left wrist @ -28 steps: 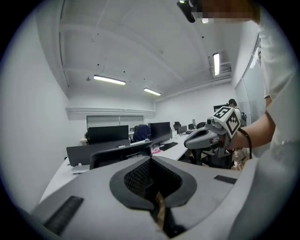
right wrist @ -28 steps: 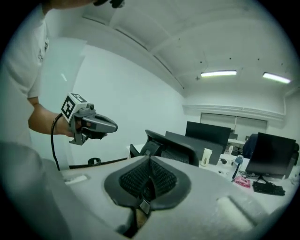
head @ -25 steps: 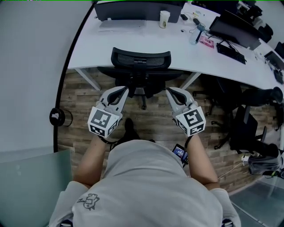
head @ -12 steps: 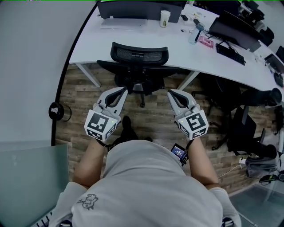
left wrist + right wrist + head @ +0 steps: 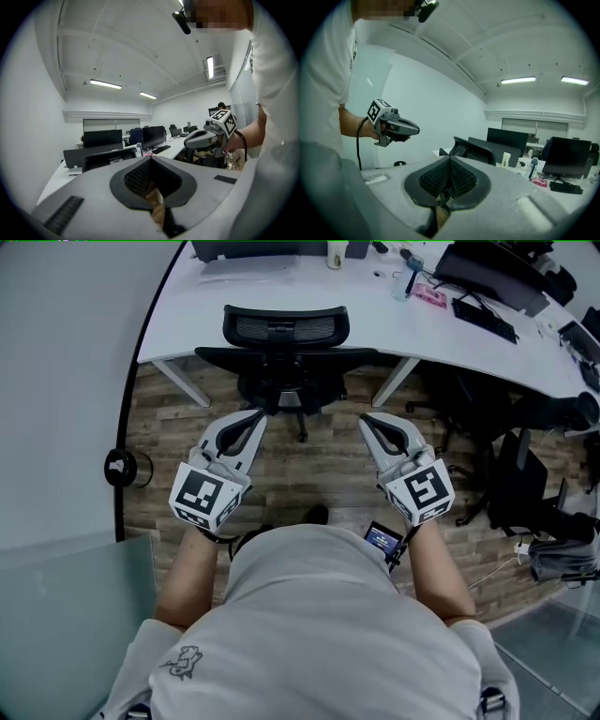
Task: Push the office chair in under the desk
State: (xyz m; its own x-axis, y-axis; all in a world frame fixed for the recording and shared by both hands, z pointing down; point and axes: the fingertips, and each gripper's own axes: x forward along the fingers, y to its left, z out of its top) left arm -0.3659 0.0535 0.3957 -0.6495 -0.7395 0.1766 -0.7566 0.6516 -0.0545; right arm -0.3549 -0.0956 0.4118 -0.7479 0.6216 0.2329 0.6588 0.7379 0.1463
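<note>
- Head view, nearest part: the person's two forearms reach forward. The left gripper [image 5: 251, 423] and the right gripper [image 5: 372, 424] are side by side, well apart from each other, and both point toward the desk [image 5: 187, 320].
- The claws: in the left gripper view the two jaws are pressed together with nothing between them. The right gripper view shows the same, closed and empty. Neither gripper touches anything.
- A little further: a strip of bare wooden floor [image 5: 319, 470] lies between the gripper tips and the chair, so there is no contact now.
- The office chair [image 5: 285, 332] is straight ahead of the person, in the gap between the lines along which the two grippers point. The long axis of its backrest runs from left to right, parallel to the desk edge and across the direction of a push.
- Which hand is nearer: both tips are at about the same distance from the chair, one toward each end of the backrest. I cannot call one clearly nearer.
- Farthest: the seat and armrests seem already under the desk edge, and the backrest stands close against it. In my judgement the chair is mostly in. Any further push would go straight forward, with both closed claws on the backrest.
</note>
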